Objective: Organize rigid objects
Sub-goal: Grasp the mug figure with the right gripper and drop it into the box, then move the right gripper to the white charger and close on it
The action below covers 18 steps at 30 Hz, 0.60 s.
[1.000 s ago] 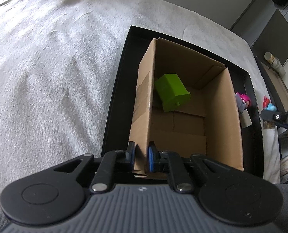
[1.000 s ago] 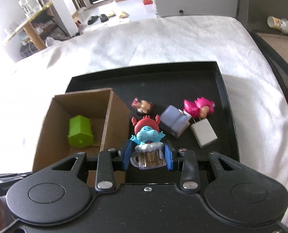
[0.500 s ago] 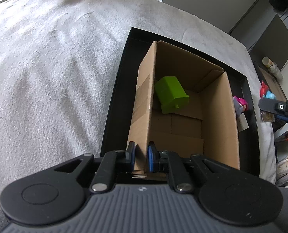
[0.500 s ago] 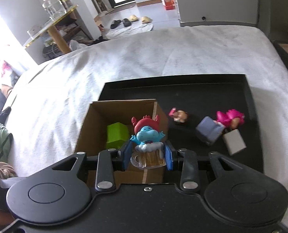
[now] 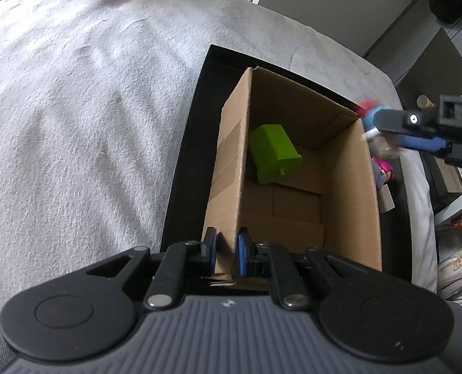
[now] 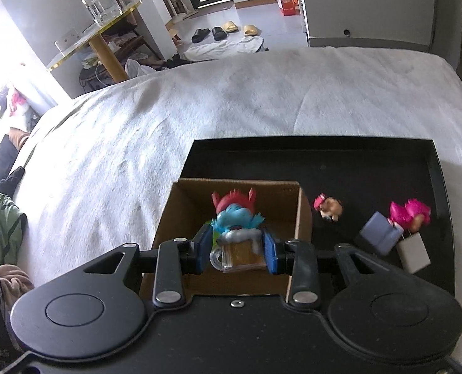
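An open cardboard box stands in a black tray on a bed. A green block lies inside it. My left gripper is shut on the box's near left wall. My right gripper hangs over the box and its jaws are opening. Between its pads is a blue figure with red hair on a clear mug, still touched on both sides. The left wrist view shows that figure blurred above the box's far right corner.
On the tray right of the box lie a small brown figure, a pink figure, a blue-grey block and a grey block. A white bedspread surrounds the tray. A side table stands beyond.
My right gripper carried the blue figure left, from above the tray's open floor to over the box. The left gripper kept its hold on the box wall.
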Available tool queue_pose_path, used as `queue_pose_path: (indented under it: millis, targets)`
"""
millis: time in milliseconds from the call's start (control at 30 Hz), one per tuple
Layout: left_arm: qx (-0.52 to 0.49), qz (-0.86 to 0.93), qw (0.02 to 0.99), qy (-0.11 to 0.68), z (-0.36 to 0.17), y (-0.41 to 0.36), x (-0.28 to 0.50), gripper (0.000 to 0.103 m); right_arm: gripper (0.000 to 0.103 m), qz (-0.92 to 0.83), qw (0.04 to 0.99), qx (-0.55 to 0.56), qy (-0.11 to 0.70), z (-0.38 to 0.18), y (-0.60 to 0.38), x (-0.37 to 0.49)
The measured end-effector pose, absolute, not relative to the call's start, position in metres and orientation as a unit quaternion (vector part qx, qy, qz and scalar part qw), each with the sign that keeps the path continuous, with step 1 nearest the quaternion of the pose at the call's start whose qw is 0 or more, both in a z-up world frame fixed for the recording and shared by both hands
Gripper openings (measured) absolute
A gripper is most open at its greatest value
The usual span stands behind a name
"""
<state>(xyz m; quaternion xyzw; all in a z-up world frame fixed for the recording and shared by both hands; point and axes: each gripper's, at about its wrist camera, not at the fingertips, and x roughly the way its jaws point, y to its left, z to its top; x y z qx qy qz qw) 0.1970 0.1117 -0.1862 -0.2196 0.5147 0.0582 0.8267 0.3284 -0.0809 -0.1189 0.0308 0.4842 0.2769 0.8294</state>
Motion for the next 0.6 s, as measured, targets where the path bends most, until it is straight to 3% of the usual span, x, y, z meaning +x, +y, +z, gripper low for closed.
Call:
queue_pose_path:
  millis: [600]
  targets:
    - [-0.228, 0.06, 0.826, 0.512, -0.187, 0.115, 0.197, 0.013, 0.036, 0.231, 0.84, 0.058, 0.487, -0.115, -0.147, 0.331]
